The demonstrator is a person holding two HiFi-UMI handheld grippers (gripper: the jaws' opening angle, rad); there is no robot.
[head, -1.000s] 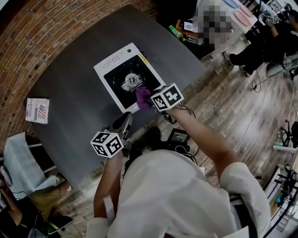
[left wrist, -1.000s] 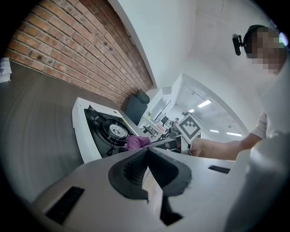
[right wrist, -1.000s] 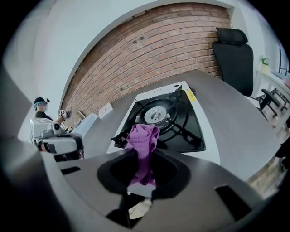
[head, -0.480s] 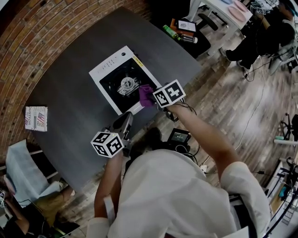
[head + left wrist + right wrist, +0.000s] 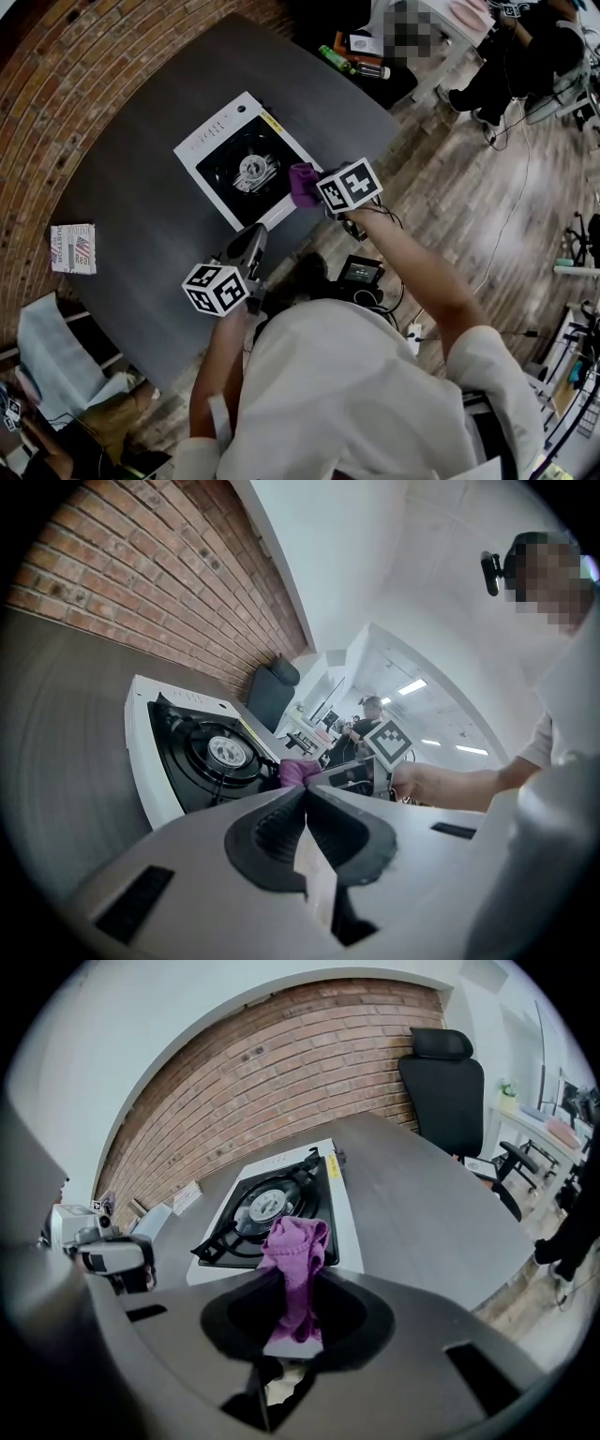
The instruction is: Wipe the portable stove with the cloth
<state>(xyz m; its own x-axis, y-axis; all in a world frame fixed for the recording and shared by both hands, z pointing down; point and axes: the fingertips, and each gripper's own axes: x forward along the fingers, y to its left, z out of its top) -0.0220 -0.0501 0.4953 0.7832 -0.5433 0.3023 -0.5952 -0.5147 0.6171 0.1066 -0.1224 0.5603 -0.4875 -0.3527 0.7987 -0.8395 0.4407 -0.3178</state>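
Dark surface (image 5: 131,197) below a brick wall (image 5: 281,1044): right claw (image 5: 295,1288) pinching the purple cloth (image 5: 298,1239) over the portable stove (image 5: 345,1232)'s near edge, left claw (image 5: 306,801) pressed together, empty, short of the stove; wiping apparently in hand, next calling for a pressed sweep across the stove's top.

There are two grippers, the left gripper (image 5: 305,794) and the right gripper (image 5: 296,1283). Each carries one marker cube, making two: the left cube (image 5: 215,289) and the right cube (image 5: 349,185). There is one portable stove (image 5: 208,134) with a single burner (image 5: 250,169), one purple cloth (image 5: 304,183), one dark table (image 5: 141,216) and one small printed packet (image 5: 74,247). Two bottles show past the table, a green bottle (image 5: 333,59) and a clear bottle (image 5: 370,70). One black office chair (image 5: 441,1077) appears.
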